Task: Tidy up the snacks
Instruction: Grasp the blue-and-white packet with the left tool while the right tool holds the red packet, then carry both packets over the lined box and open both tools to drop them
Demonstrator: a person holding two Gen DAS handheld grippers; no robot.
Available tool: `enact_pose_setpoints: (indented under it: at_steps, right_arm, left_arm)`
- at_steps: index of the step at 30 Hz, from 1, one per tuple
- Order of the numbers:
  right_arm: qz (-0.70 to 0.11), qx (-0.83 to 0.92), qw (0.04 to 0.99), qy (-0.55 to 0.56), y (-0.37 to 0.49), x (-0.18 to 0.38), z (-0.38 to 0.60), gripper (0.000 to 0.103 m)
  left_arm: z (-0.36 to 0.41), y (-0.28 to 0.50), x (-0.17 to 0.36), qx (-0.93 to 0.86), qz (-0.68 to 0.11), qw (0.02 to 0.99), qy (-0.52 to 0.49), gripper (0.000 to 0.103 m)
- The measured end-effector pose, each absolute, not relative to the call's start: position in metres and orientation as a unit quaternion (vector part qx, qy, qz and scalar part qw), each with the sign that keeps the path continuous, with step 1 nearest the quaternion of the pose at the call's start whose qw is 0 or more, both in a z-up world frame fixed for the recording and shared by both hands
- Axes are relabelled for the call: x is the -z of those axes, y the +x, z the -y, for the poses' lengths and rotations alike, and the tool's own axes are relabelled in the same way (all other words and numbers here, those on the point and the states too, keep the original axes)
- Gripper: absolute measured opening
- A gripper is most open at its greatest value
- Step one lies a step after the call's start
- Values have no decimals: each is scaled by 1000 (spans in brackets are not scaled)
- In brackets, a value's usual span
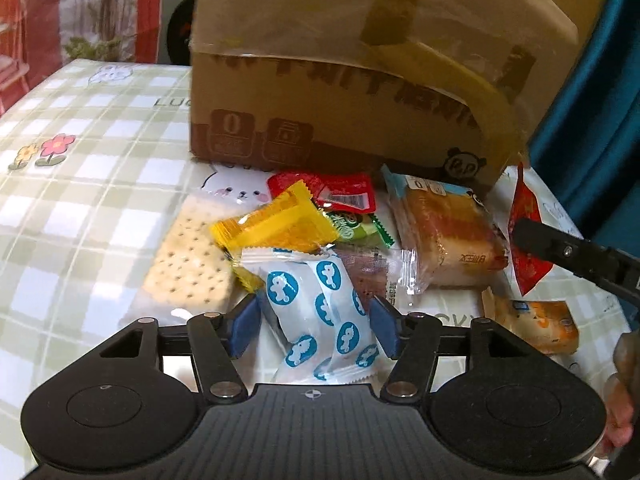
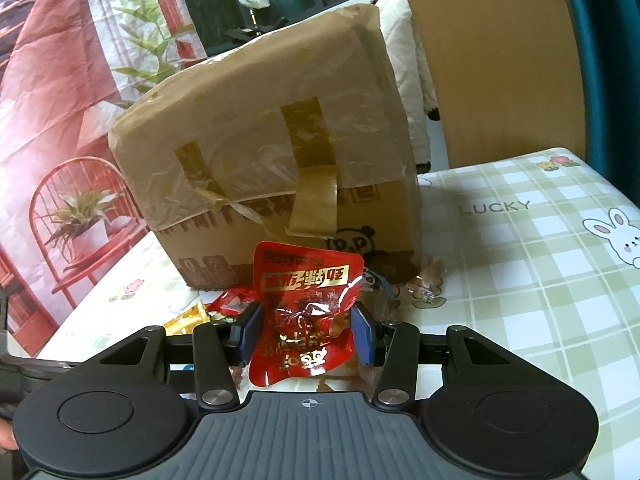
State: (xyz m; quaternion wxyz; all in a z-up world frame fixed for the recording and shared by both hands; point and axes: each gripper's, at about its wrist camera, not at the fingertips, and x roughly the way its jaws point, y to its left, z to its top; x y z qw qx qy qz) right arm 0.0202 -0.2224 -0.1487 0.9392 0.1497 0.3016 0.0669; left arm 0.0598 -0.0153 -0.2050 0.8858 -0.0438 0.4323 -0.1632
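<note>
A pile of wrapped snacks lies on the checked tablecloth [image 1: 80,200] in front of a taped cardboard box [image 1: 340,92]. My left gripper [image 1: 314,324] is down at the near edge of the pile. A white packet with blue unicorn dots [image 1: 316,312] sits between its blue pads; a dark gap shows at the left pad, so it stands open. My right gripper [image 2: 306,328] is shut on a red foil snack packet [image 2: 308,280], held up in front of the box [image 2: 260,160]. In the left wrist view that red packet [image 1: 524,232] hangs at the right in a black finger [image 1: 560,248].
The pile holds a cracker pack [image 1: 192,264], a yellow packet [image 1: 276,224], another red packet [image 1: 344,192], a green one [image 1: 352,228], a wrapped cake [image 1: 444,232] and an orange packet [image 1: 536,324]. A clear-wrapped sweet [image 2: 426,284] lies by the box corner. A hand [image 1: 624,400] shows at the lower right.
</note>
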Motion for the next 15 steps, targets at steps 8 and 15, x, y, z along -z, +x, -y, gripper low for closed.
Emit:
enact_pose_setpoints:
  at_steps: [8, 15]
  right_arm:
    - [-306, -65, 937, 154, 19, 150, 224, 44]
    - [-291, -64, 943, 146, 13, 136, 224, 43]
  left_arm:
    - [17, 52, 198, 171, -405, 898, -19, 46]
    - [9, 40, 160, 182, -354, 917, -24, 46]
